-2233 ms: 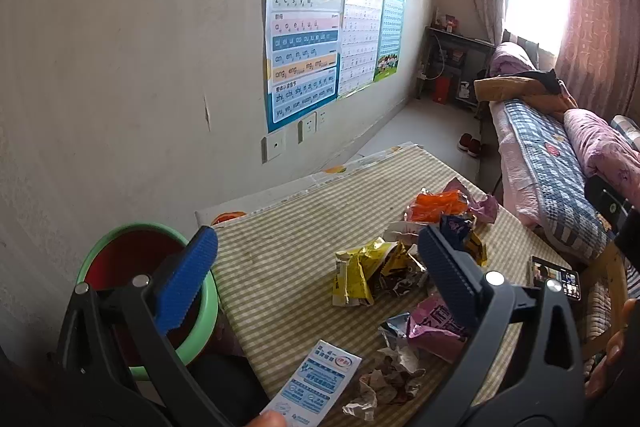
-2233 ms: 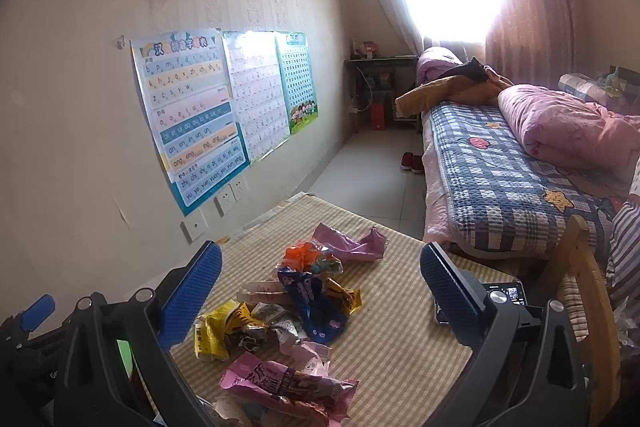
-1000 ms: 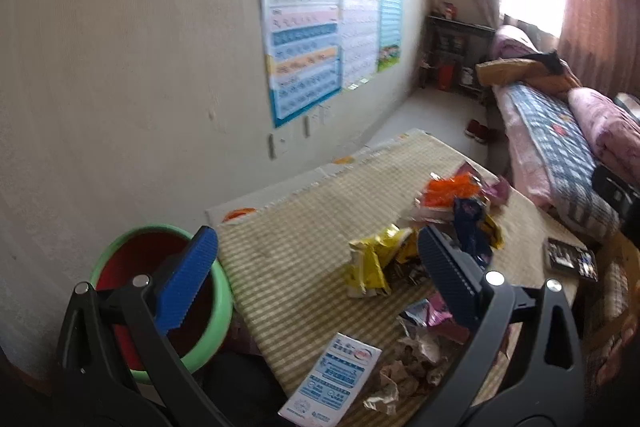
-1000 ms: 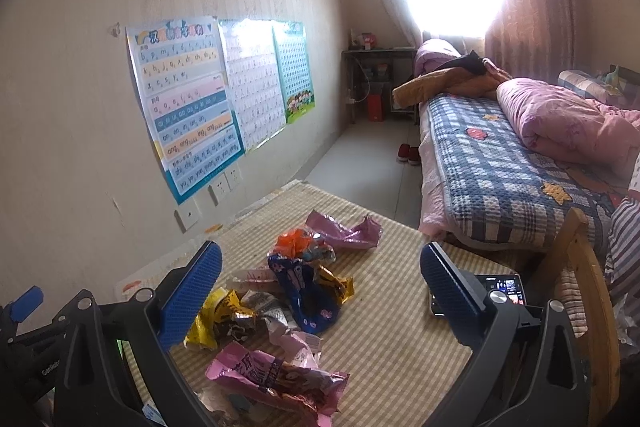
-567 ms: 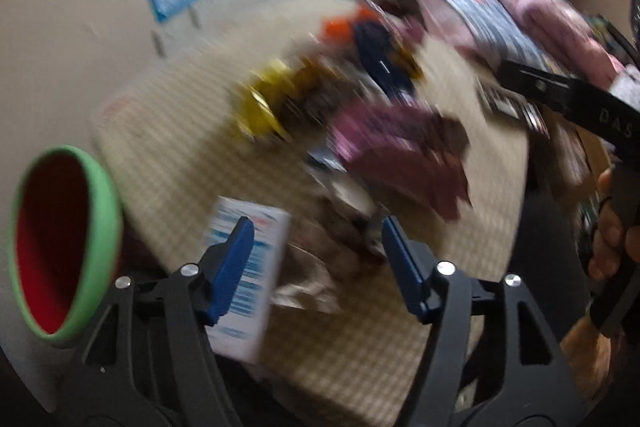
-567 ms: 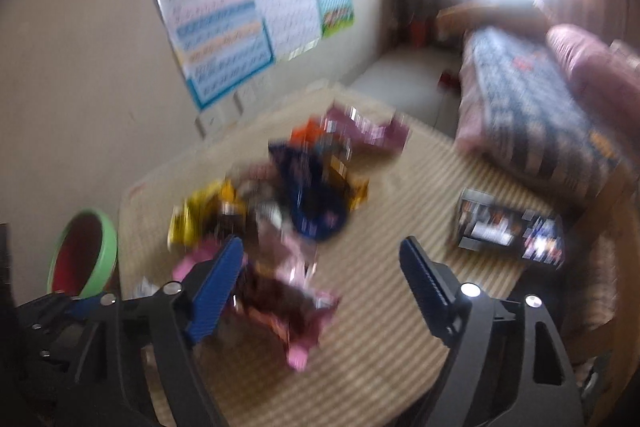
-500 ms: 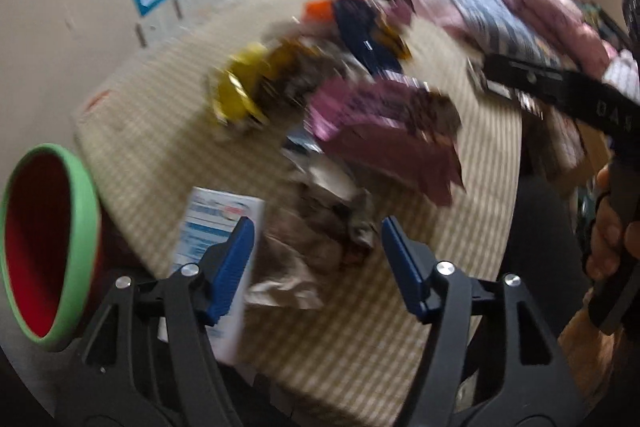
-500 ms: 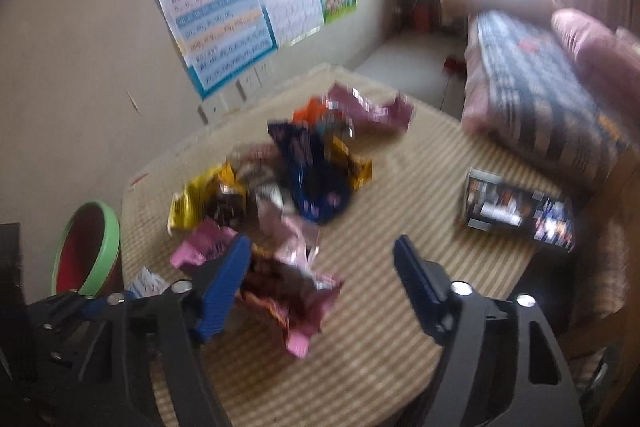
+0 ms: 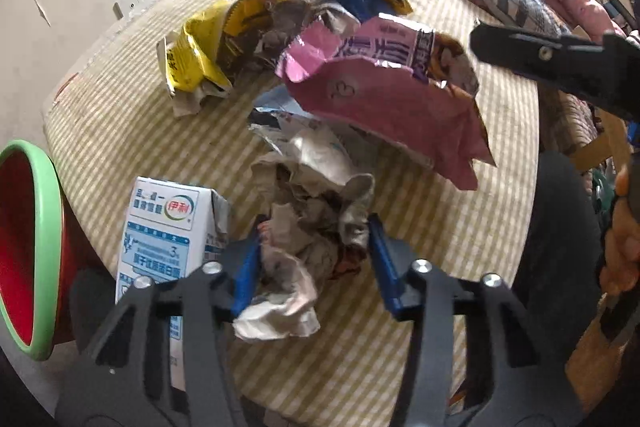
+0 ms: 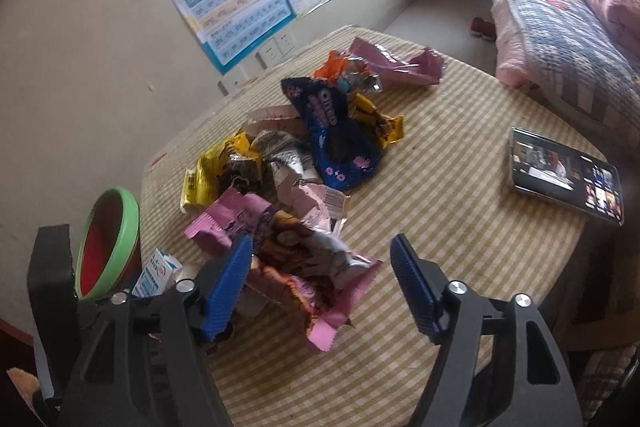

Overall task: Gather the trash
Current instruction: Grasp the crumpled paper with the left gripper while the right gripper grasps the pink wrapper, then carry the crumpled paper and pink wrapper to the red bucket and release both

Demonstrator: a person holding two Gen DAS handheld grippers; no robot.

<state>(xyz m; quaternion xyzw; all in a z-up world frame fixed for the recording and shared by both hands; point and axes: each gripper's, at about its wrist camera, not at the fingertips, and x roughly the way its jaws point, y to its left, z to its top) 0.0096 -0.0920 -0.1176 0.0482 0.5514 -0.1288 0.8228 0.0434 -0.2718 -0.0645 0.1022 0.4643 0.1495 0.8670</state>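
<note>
My left gripper (image 9: pixel 314 265) points down at the table, and its jaws are closing on a crumpled paper wad (image 9: pixel 308 247), with both blue pads against its sides. A white and blue milk carton (image 9: pixel 168 239) lies just left of it. My right gripper (image 10: pixel 320 291) hangs over a pink snack wrapper (image 10: pixel 304 259) that lies between its jaws. Those jaws are opening: the left pad brushes the wrapper and the right pad stands clear. The same pink wrapper (image 9: pixel 384 95) shows beyond the wad in the left wrist view. A green-rimmed red bin (image 10: pixel 108 243) stands off the table's left edge.
More wrappers are piled mid-table: a yellow one (image 10: pixel 212 171), a dark blue one (image 10: pixel 332 135), and orange and purple ones behind. A lit phone (image 10: pixel 564 175) lies at the right edge of the striped tablecloth (image 10: pixel 440 195). A bed (image 10: pixel 560 27) stands to the right.
Both grippers tipped from facing the room to pointing down and sank to the table. The left jaws narrowed around the paper wad. The right jaws came down over the pink wrapper.
</note>
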